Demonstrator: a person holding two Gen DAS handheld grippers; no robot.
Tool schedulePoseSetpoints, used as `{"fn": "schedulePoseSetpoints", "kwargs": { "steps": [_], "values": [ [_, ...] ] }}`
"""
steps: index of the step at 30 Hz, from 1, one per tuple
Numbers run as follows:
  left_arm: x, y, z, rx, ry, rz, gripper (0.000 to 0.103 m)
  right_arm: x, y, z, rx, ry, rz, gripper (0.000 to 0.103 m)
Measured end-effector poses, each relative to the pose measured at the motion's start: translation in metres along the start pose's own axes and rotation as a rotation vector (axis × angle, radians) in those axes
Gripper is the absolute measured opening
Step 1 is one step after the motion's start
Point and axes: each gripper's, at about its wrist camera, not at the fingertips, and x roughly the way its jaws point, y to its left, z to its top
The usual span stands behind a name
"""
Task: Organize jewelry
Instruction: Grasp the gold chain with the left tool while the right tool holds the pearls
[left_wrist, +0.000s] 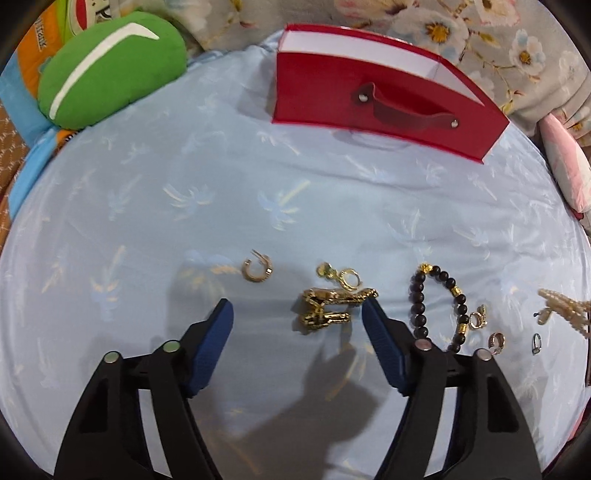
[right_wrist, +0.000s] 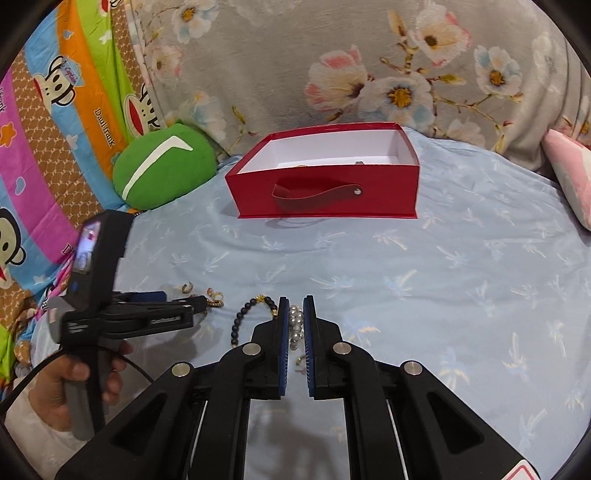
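Observation:
Jewelry lies on the light blue bedsheet. In the left wrist view my left gripper (left_wrist: 297, 306) is open, just above a gold chain bracelet (left_wrist: 327, 308) lying between its fingers. Near it are a gold hoop earring (left_wrist: 257, 270), a gold charm ring (left_wrist: 341, 276), a dark bead bracelet (left_wrist: 437, 302) and small earrings (left_wrist: 479, 317). In the right wrist view my right gripper (right_wrist: 295, 301) is shut on a pearl string (right_wrist: 295, 325). A red drawer box (right_wrist: 325, 173) with white lining stands farther back and holds a few small pieces.
A green cushion (right_wrist: 164, 166) lies left of the red box (left_wrist: 376, 92). A floral blanket (right_wrist: 369, 55) rises behind it. A pink pillow (right_wrist: 569, 173) sits at the right edge. The left gripper's body and hand (right_wrist: 92, 332) show at left.

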Motion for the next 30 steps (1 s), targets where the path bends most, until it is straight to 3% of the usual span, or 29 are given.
{"fn": "schedulePoseSetpoints", "kwargs": {
  "steps": [5, 9, 10, 19, 30],
  "values": [
    [0.003, -0.011, -0.002, 0.025, -0.015, 0.021, 0.054, -0.005, -0.009, -0.006, 0.022, 0.001, 0.002, 0.007],
    [0.001, -0.013, -0.003, 0.027, -0.017, -0.001, 0.027, -0.003, -0.013, -0.007, 0.034, 0.0, 0.008, 0.007],
    [0.0, -0.013, -0.003, 0.019, -0.013, -0.017, 0.024, -0.003, -0.013, -0.007, 0.035, 0.001, 0.01, 0.007],
    [-0.016, -0.011, -0.012, -0.013, -0.032, -0.095, 0.019, -0.006, -0.013, -0.008, 0.044, -0.008, 0.012, 0.007],
    [-0.084, -0.018, -0.002, 0.043, -0.133, -0.144, 0.018, -0.019, -0.018, 0.01, 0.021, -0.058, -0.012, 0.007]
  ]
}}
